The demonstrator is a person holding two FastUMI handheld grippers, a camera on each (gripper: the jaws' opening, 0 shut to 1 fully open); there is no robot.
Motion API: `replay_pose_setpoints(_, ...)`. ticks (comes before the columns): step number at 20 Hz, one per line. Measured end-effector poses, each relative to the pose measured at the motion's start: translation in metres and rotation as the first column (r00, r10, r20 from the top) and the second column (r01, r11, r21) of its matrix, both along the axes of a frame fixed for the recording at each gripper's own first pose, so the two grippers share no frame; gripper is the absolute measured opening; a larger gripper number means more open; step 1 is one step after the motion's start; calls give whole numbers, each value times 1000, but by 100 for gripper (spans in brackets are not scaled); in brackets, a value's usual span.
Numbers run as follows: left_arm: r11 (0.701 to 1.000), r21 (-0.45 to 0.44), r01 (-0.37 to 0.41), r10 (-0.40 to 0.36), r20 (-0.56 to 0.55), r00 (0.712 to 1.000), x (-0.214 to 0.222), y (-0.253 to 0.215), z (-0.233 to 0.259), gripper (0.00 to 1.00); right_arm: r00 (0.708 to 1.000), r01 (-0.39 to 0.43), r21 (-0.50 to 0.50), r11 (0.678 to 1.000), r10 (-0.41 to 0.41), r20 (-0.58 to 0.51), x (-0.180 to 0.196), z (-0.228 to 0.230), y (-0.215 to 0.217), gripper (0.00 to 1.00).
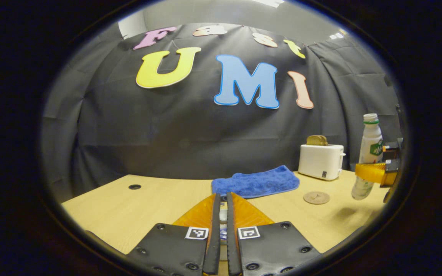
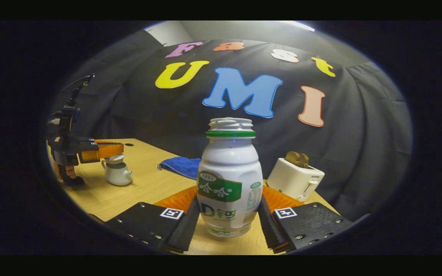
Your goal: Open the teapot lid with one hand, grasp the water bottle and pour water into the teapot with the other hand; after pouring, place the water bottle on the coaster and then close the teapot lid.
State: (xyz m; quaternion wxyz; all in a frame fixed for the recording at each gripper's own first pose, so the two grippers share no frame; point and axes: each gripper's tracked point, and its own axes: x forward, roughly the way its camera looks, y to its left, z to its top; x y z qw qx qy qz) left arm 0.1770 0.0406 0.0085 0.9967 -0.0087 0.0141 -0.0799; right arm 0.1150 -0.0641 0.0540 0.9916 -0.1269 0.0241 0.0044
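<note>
While upright, water bottle (image 2: 230,180) inside right gripper (image 2: 226,226).

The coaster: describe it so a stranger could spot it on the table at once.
Start at the light wooden table and find the white toaster near its back edge. Just in front of the toaster, right of the folded blue cloth, lies the small round brown coaster. It is the only flat disc there, lower than everything around it, with nothing on it.
</note>
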Motion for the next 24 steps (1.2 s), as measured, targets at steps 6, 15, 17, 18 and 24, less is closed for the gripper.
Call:
replay_pose_setpoints(6,1000,11,-2,2,-39,999,7,-2,-19,14,1000,15,41,999,-16,5,0,1,-11,71)
replay_pose_setpoints(15,1000,11,-17,18,-26,999,5,2,-17,25,997,9,185,983,6,-81,32,-23,-22,71)
replay_pose_setpoints(17,999,9,-33,33,-3,999,1,6,-8,33,997,8,180,984,6,-73,38,-20,-23,71)
replay_pose_setpoints(18,999,6,-46,46,15,999,-4,10,1,51,997,3,184,983,11,-72,42,-21,-21,71)
replay_pose_setpoints(24,999,15,-44,41,154,987,-61,14,69,77,998,-11,208,978,23,-58,78,-16,-19,71)
